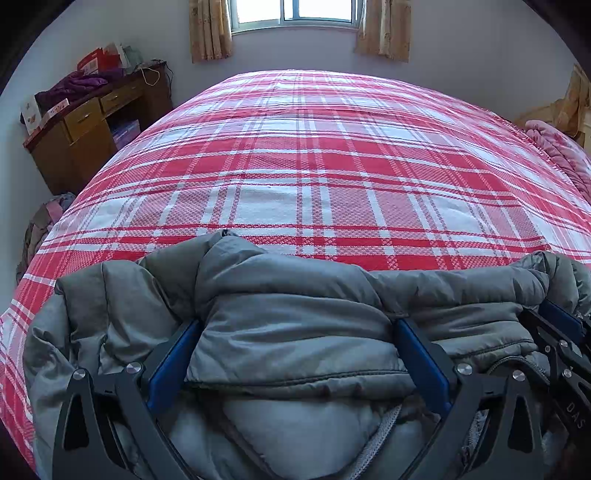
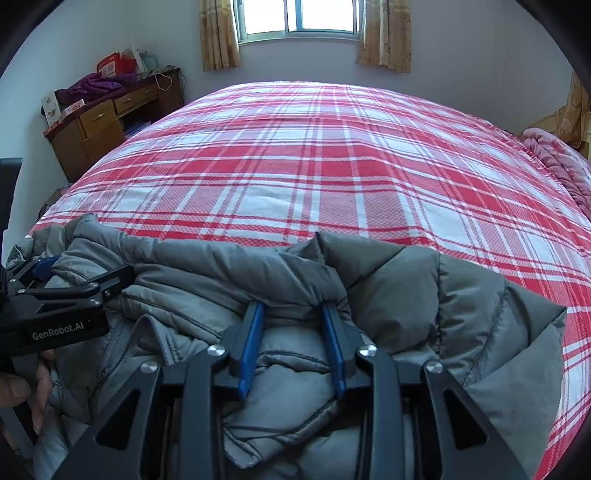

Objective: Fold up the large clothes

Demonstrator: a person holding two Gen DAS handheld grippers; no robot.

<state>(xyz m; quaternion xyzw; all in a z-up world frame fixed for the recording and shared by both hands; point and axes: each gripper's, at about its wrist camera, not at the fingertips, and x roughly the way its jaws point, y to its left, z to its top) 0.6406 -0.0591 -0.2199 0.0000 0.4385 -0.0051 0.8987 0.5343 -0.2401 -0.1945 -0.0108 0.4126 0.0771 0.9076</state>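
Observation:
A grey puffer jacket (image 1: pixel 295 332) lies bunched at the near edge of a bed with a red and white plaid sheet (image 1: pixel 303 166). My left gripper (image 1: pixel 295 325) stands wide open, its blue fingers (image 1: pixel 177 354) pressed down on either side of a thick fold of the jacket. My right gripper (image 2: pixel 291 310) is shut on a bunched fold of the jacket (image 2: pixel 406 295). It also shows at the right edge of the left wrist view (image 1: pixel 561 332). The left gripper shows at the left of the right wrist view (image 2: pixel 55 273), over the jacket's zipper side.
A wooden desk (image 1: pixel 92 122) with boxes and purple clothes stands at the far left by the wall. A pink blanket (image 1: pixel 554 147) lies at the bed's right edge. A window with curtains (image 1: pixel 295 14) is at the far wall. A clothes pile (image 1: pixel 40 225) lies left of the bed.

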